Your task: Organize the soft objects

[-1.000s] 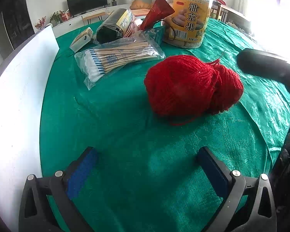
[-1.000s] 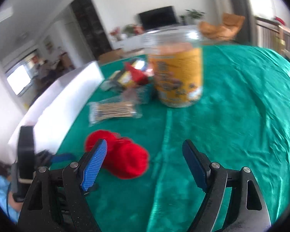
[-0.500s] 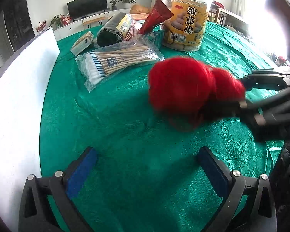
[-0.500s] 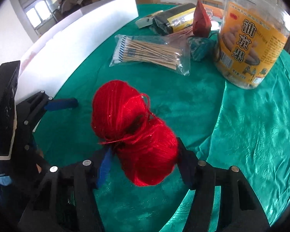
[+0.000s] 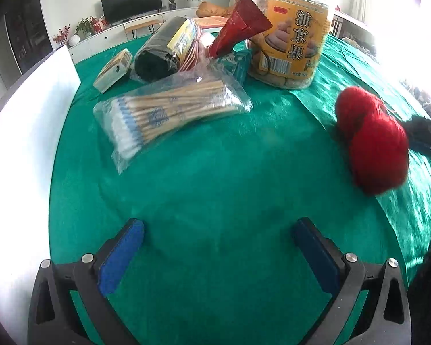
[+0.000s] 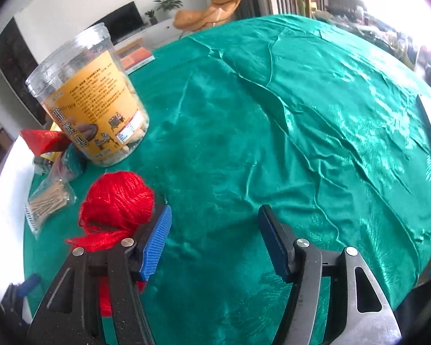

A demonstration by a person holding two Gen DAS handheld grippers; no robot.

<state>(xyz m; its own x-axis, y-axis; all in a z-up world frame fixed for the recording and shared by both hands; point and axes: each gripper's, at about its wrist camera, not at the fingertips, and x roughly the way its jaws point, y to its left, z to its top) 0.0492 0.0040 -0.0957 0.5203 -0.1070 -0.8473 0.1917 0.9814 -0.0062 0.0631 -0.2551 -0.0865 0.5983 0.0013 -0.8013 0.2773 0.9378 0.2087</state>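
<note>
**Red yarn beside the right gripper on the green cloth**

In the right wrist view we see the right gripper (image 6: 215, 240) over the green tablecloth (image 6: 316, 132), its blue pads spread apart with only bare cloth between them; the jaws have just been opening, and they grip nothing. The red yarn ball (image 6: 116, 207) lies on the cloth just outside the left-hand finger (image 6: 155, 244), partly hidden behind that finger's black frame, with loose strands trailing at its near side. Whether yarn and finger touch we cannot tell.

In the left wrist view we see the left gripper (image 5: 218, 256) low over the cloth, jaws wide apart and holding nothing. The yarn ball (image 5: 373, 143) appears at the right edge, blurred, with a dark part of the right gripper beside it. Behind it stands a clear snack jar with an orange label (image 5: 290, 34). To the jar's left lie a bag of cotton swabs (image 5: 169, 109), a red cone-shaped packet (image 5: 241, 23), a dark roll in plastic wrap (image 5: 163, 51) and a small box (image 5: 112, 70). A white board (image 5: 23, 155) borders the cloth's left side.
</note>
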